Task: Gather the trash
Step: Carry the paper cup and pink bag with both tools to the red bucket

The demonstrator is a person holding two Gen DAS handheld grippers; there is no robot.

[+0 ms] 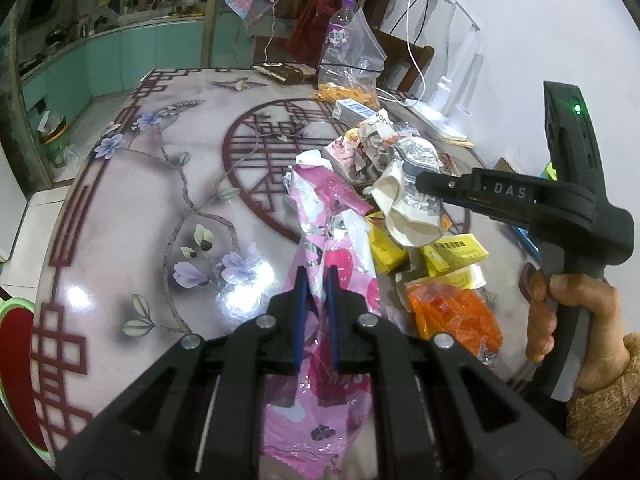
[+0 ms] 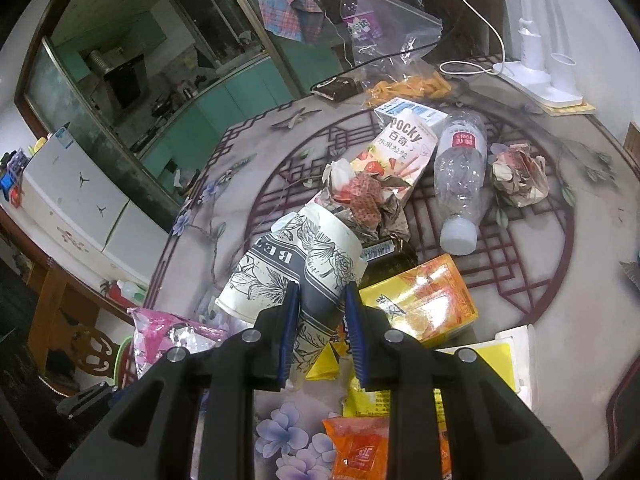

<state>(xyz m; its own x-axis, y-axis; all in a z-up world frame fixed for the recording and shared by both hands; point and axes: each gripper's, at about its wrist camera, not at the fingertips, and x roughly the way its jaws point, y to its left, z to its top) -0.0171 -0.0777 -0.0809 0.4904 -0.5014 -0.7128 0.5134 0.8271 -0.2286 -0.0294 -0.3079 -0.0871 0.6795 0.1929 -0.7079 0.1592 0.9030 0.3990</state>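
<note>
My left gripper (image 1: 317, 274) is shut on a pink and white plastic wrapper (image 1: 320, 208), which hangs down between its blue pads above the patterned table (image 1: 140, 220). My right gripper (image 2: 323, 288) is shut on a crushed paper cup (image 2: 288, 260) with a black flower print, held above the trash pile. The left wrist view shows that cup (image 1: 408, 216) in the right gripper (image 1: 424, 182), with a hand (image 1: 568, 320) on its handle. On the table lie a Pocky box (image 2: 400, 152), a clear bottle (image 2: 460, 176), crumpled paper (image 2: 518, 178), a yellow box (image 2: 424, 300) and an orange packet (image 2: 360, 448).
A zip bag of orange snacks (image 1: 352, 60), a purple-label bottle (image 1: 340, 28) and a white lamp base with cable (image 1: 444, 92) stand at the table's far side. A blue and white carton (image 2: 416, 110) lies near them. A red chair (image 1: 16, 328) is at the left edge.
</note>
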